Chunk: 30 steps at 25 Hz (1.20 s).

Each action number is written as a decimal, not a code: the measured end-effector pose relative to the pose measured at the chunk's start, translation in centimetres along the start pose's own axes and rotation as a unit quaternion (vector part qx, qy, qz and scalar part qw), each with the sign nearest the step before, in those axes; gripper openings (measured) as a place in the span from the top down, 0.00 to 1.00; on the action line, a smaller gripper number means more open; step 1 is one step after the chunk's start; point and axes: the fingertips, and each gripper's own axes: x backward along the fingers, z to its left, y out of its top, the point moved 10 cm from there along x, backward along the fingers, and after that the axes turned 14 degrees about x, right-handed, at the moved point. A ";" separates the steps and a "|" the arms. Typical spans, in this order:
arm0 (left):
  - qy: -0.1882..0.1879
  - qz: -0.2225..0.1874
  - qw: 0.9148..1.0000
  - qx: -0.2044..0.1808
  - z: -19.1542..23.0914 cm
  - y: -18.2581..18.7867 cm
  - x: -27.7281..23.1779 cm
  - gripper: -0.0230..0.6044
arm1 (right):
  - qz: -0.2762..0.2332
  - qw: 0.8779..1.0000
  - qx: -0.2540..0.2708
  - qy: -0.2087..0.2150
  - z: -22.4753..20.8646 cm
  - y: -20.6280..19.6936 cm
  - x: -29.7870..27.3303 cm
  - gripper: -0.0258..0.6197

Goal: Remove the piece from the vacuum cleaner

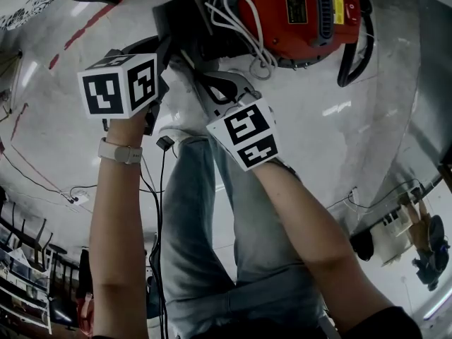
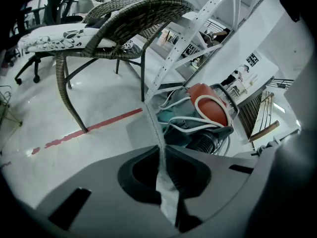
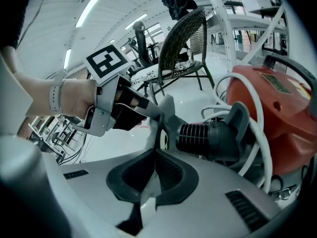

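**Piece**: a thin, flat grey part seen edge-on. It is held above the pale floor, just beside the ribbed black hose end of the red vacuum cleaner. Whether it touches the hose end cannot be told.

**Right gripper**: jaws pressed together, pinching the near edge of the piece.

**Left gripper**: jaws likewise closed on the same piece, gripping it farther along, opposite the right gripper.

**White cord**: looped loosely over the vacuum cleaner's body and around the hose end.

**Surroundings:** the vacuum cleaner stands on the floor. A wicker chair stands beyond it, with a red stripe running across the floor under the chair's legs.
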 end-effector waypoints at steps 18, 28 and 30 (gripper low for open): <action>-0.002 -0.104 0.990 0.098 6.0 -7.3 12.4 0.91 | 0.007 0.991 0.121 0.054 9.8 4.0 -0.4 0.91; -0.008 -0.206 0.967 0.148 4.3 -11.4 26.5 0.91 | 0.001 0.973 0.213 0.086 18.1 11.4 5.8 0.91; -0.009 -0.231 0.962 0.142 3.8 -11.6 29.4 0.91 | -0.005 0.969 0.228 0.093 19.7 13.4 7.0 0.91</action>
